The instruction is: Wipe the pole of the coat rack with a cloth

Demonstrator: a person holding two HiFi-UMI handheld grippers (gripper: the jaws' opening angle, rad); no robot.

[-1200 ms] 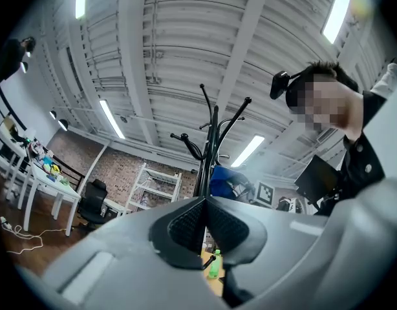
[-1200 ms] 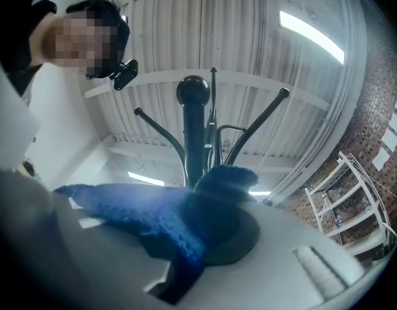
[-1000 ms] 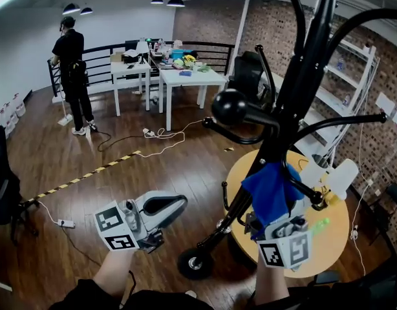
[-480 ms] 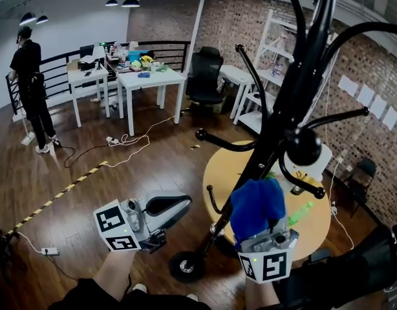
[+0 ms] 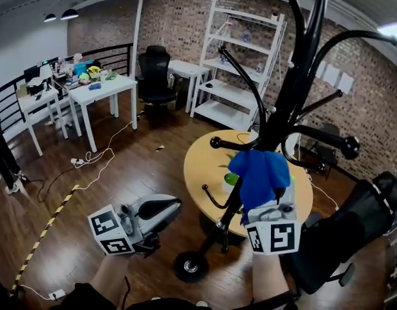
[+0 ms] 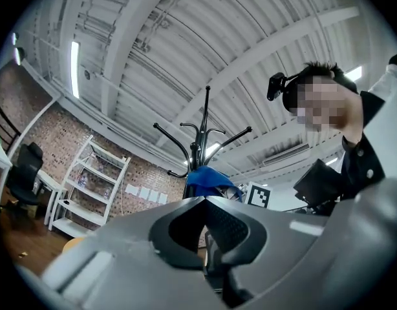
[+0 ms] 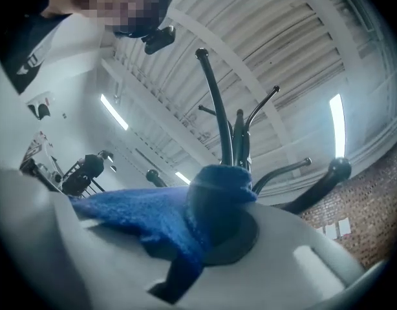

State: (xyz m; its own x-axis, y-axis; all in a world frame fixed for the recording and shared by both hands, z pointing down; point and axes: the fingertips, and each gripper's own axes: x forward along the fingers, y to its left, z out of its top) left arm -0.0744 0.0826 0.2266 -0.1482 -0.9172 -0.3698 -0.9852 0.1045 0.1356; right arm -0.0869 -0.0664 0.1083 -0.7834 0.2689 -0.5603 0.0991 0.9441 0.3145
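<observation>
The right tool (image 5: 266, 197), clamped on the blue cloth (image 5: 258, 173), had moved it slightly up the coat rack's pole (image 5: 295, 76) beside the table's (image 5: 198, 163) near edge, so wiping looked under way, while the left tool (image 5: 166, 206) stayed idle with jaws together

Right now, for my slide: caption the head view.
Right gripper holds blue cloth at coat rack pole; left gripper shut, empty.

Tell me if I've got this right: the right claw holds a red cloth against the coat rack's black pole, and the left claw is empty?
Not quite: the cloth is blue, not red, as the head view shows. The rest stands: the right claw holds it against the black pole, and the left claw is empty.
</observation>
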